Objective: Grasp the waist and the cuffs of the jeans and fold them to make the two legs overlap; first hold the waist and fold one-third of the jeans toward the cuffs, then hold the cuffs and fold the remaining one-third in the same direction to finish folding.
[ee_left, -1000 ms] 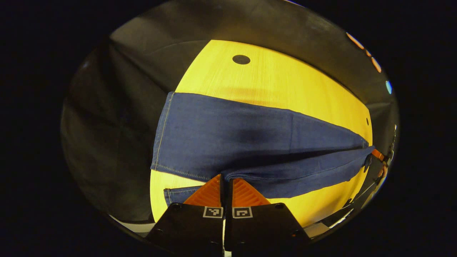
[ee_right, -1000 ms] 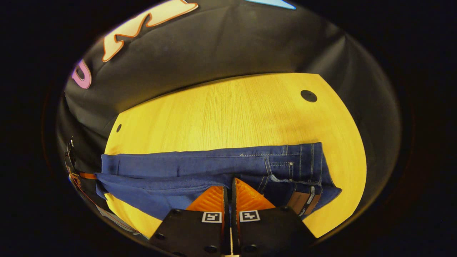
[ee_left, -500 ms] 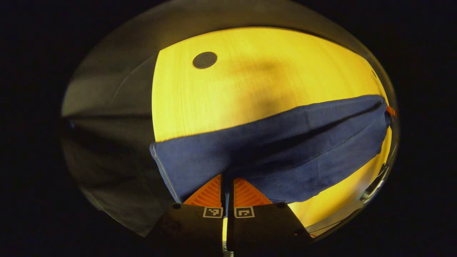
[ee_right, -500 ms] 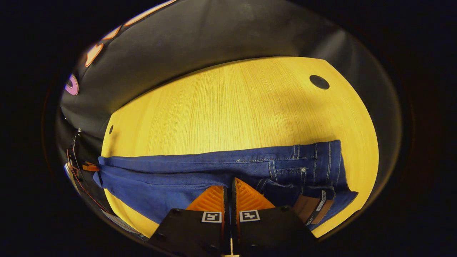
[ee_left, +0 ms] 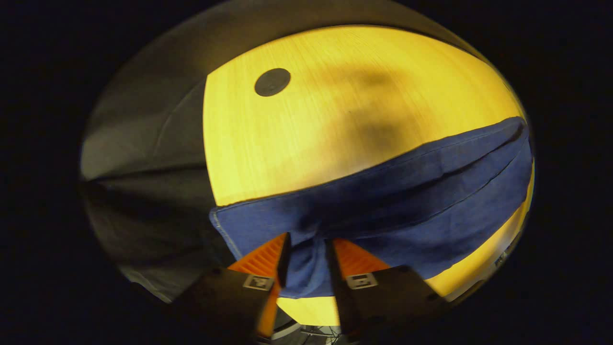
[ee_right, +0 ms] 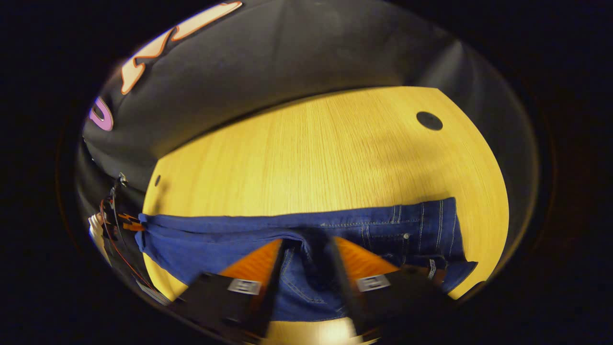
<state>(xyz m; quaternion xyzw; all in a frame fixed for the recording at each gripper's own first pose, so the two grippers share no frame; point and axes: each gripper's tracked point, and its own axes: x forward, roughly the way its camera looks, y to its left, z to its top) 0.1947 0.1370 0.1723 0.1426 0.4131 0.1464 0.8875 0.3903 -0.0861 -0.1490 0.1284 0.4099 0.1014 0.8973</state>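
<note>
Both claws spread — left claw [ee_left: 306, 244] and right claw [ee_right: 306, 249] — over the jeans [ee_right: 306, 230] on the table [ee_right: 311, 158]

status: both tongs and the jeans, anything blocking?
Left tongs open, denim slack between. Right tongs open too. Jeans flat on table, legs overlapped lengthwise. Nothing in the way.

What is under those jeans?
A yellow wooden table carries the jeans; it shows beyond them and at their near edge. The denim covers whatever part of the tabletop lies beneath. One leg lies over the other, so the lower leg is mostly hidden.
</note>
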